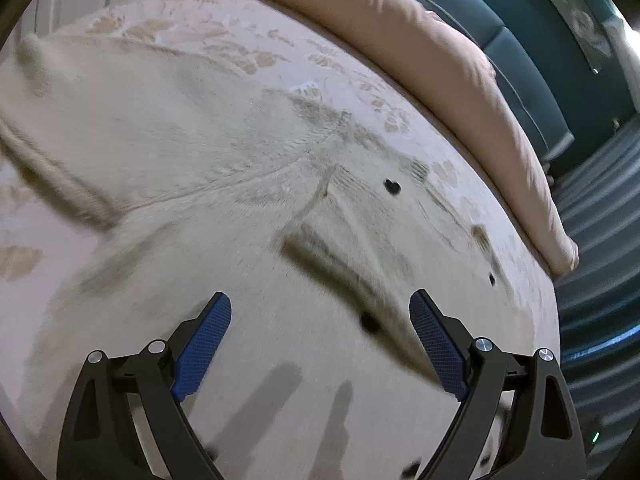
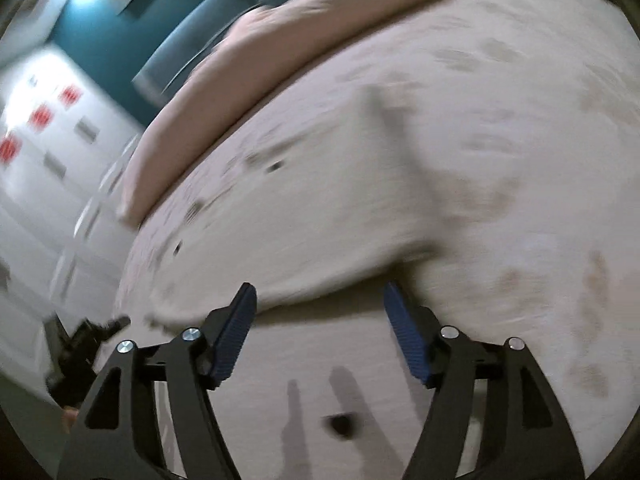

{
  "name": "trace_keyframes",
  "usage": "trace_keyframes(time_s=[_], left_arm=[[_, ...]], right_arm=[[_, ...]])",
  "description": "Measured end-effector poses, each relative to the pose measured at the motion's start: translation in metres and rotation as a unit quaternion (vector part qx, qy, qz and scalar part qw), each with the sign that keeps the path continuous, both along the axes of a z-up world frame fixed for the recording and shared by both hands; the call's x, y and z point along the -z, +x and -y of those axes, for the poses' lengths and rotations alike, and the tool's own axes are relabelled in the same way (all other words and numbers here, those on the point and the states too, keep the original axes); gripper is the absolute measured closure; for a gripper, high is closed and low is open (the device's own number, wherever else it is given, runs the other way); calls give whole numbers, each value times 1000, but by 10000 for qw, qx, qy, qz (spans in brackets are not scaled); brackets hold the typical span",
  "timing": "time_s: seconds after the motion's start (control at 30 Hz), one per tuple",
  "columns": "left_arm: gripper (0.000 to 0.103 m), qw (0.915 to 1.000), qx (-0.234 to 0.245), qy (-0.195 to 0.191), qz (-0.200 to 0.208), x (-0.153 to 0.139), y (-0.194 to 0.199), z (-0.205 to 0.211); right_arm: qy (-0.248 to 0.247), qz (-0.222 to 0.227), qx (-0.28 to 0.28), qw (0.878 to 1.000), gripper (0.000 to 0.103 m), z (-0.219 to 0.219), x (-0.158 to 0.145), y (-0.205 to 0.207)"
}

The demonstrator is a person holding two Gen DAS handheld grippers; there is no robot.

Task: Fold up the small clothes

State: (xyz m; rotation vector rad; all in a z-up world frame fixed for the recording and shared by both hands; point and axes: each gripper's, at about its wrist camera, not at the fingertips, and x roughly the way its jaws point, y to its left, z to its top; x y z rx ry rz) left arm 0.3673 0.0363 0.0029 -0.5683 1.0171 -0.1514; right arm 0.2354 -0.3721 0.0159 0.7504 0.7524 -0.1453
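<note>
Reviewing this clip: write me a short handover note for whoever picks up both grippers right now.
Left gripper: open, nothing between the jaws, above the cardigan.
Right gripper: open, empty, near the cardigan's folded edge.
Cardigan: cream knit with dark buttons, lying on the patterned bedspread, beside the pink blanket. One sleeve stretches out to the side in the left view.
Done: at least one fold appears laid over; both views are blurred, so how many I cannot tell.
Left: probably bring in the sleeve and finish folding.

Floral bed (image 1: 224, 36) under cream cardigan (image 1: 224, 184), pillow (image 1: 420, 40)
</note>
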Motion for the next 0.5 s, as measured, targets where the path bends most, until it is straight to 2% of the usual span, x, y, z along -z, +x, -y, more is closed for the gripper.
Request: trace_keyframes(time_s=[0.07,0.13,0.17,0.2,0.23,0.27,0.3,0.4,0.43,0.47,0.5], left_arm=[[16,9998,-70,11,-162,10,15,3],[22,9996,-251,57,-127,10,24,3],[41,9995,-256,157,-13,4,27,7],[75,9998,-118,173,54,0,30,11],[92,9999,11,149,86,-3,33,14],[97,9996,161,101,211,-11,36,17],[97,9989,159,105,419,-21,33,18],[97,9940,192,250,1049,-50,21,23],[97,9924,155,358,1167,-53,15,23],[97,9921,122,485,1151,-47,12,22],[96,9926,139,611,1039,-37,11,21]], right_arm=[[163,7,145,9998,34,14,9,-3],[207,3,202,9996,32,21,13,5],[168,-13,232,9996,32,22,12,10],[77,-64,259,9996,35,22,9,18],[30,-73,244,9997,54,21,7,21],[-24,-18,197,9998,68,21,-1,25],[10,196,110,9997,97,13,-6,26],[-58,970,194,9951,97,18,-27,4],[-182,949,254,9950,97,20,-25,0],[-287,726,301,9965,97,24,-15,3],[-272,191,307,9990,97,31,11,7]])
